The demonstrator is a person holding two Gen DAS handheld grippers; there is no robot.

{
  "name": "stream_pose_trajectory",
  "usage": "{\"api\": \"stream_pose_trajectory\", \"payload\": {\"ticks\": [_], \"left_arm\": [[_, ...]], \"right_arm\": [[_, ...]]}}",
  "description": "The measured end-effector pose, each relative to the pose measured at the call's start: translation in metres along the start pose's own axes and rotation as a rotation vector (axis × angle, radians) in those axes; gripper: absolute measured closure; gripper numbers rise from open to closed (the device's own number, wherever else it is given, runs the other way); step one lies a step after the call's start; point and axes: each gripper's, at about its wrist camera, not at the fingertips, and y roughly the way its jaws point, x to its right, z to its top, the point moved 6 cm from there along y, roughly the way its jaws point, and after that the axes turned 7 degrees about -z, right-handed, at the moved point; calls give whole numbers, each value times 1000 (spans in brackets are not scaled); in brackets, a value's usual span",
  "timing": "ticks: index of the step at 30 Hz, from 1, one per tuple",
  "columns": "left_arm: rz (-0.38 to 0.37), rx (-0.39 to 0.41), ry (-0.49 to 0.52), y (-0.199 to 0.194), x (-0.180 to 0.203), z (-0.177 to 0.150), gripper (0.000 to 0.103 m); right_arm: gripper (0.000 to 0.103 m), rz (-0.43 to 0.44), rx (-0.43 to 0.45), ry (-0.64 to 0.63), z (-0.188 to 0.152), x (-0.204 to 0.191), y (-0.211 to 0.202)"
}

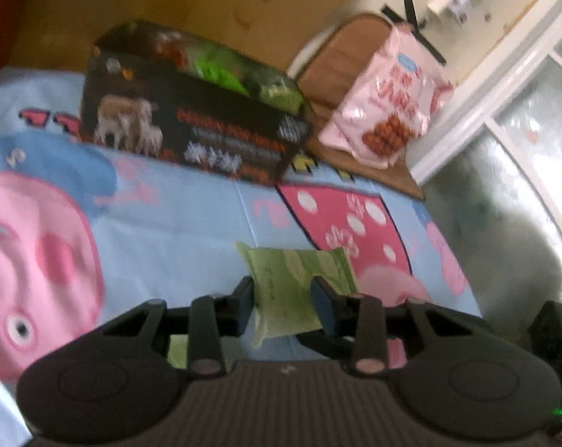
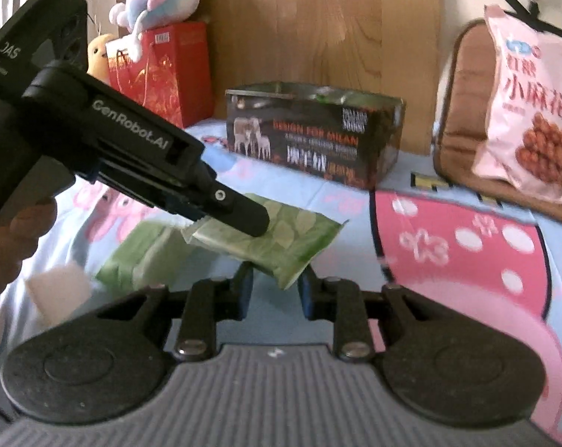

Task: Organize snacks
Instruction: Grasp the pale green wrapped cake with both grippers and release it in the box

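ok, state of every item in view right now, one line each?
left gripper: shut on one end of the green snack packet
right gripper: shut on the packet's near corner
green snack packet: lifted off the cartoon bedsheet
second green packet: lying on the sheet
dark box: open, green packets inside
pink snack bag: upright, sealed, leaning on brown cushion

Two green snack packets (image 2: 281, 246) (image 2: 143, 253), one pink snack bag (image 2: 530, 111), one dark box (image 2: 310, 134), one red gift bag (image 2: 165, 74).
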Motion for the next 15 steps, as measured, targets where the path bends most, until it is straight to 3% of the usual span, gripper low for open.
{"api": "stream_pose_trajectory", "payload": {"ticks": [10,15], "left_arm": [[39,149,-8,-22,-17,76,70],[88,234,-17,-20,-31,126,68]], "right_arm": [[74,1,117,-74,71,-4,34],[70,23,134,-15,116,6,66]]}}
